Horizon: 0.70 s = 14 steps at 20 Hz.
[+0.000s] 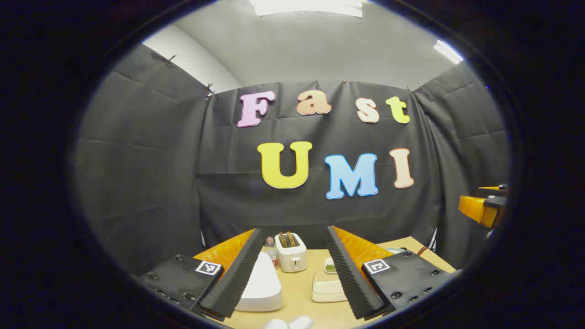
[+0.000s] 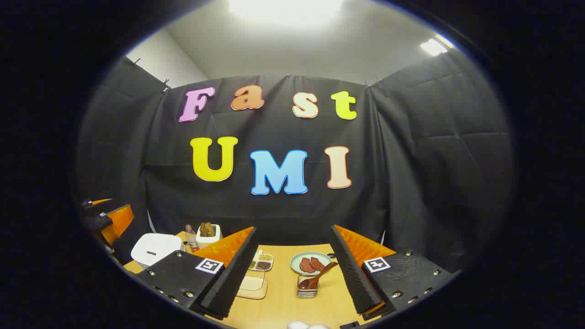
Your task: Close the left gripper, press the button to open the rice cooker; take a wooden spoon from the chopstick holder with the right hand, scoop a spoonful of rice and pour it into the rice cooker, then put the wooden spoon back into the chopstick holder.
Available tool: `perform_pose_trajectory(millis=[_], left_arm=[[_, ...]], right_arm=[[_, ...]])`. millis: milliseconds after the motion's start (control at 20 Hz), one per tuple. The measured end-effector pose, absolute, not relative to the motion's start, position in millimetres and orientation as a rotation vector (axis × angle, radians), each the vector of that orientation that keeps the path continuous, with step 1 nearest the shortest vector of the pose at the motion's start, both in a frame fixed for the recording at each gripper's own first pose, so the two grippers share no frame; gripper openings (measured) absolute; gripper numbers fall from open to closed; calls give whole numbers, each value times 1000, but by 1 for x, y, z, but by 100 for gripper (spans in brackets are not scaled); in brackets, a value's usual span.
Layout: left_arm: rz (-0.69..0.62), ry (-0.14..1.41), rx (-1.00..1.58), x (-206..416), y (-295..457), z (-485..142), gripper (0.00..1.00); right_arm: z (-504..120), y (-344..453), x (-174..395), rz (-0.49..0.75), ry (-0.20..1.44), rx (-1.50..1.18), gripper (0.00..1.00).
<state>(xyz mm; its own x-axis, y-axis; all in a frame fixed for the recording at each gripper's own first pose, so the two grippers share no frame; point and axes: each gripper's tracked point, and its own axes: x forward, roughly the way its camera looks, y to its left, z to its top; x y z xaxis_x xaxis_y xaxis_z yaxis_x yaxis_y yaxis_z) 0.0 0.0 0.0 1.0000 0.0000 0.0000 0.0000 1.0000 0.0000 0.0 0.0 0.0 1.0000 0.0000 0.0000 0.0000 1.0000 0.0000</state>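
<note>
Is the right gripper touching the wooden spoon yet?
Apart. In the right gripper view the right gripper is open, and the wooden spoon stands in the chopstick holder farther off, with bare table between.

spoon [image 2: 316, 278] in holder [image 2: 307, 289] — plate [image 2: 296, 261] behind

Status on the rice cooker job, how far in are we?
Nothing looks done. The white rice cooker sits with its lid down. Both tongs hang open above the table: the left tongs aimed toward the cooker, the right tongs holding nothing. The wooden spoon stands in its holder. Left: shut the left tongs, press the button, fetch the spoon, scoop, pour, return it.
</note>
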Motion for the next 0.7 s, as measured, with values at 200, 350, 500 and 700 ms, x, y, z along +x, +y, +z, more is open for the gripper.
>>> perform_pose_trajectory(millis=[200,350,500,700], left_arm=[[-6,11,1,6,0,-4,97],[-5,10,1,10,3,-1,97],[-10,11,7,12,3,-4,97],[-11,6,10,13,9,-3,97]], right_arm=[[-3,1,5,1,21,-4,96],[-1,3,5,-2,24,-10,96],[-1,6,4,-7,23,-10,96],[1,8,5,-12,25,-15,96]])
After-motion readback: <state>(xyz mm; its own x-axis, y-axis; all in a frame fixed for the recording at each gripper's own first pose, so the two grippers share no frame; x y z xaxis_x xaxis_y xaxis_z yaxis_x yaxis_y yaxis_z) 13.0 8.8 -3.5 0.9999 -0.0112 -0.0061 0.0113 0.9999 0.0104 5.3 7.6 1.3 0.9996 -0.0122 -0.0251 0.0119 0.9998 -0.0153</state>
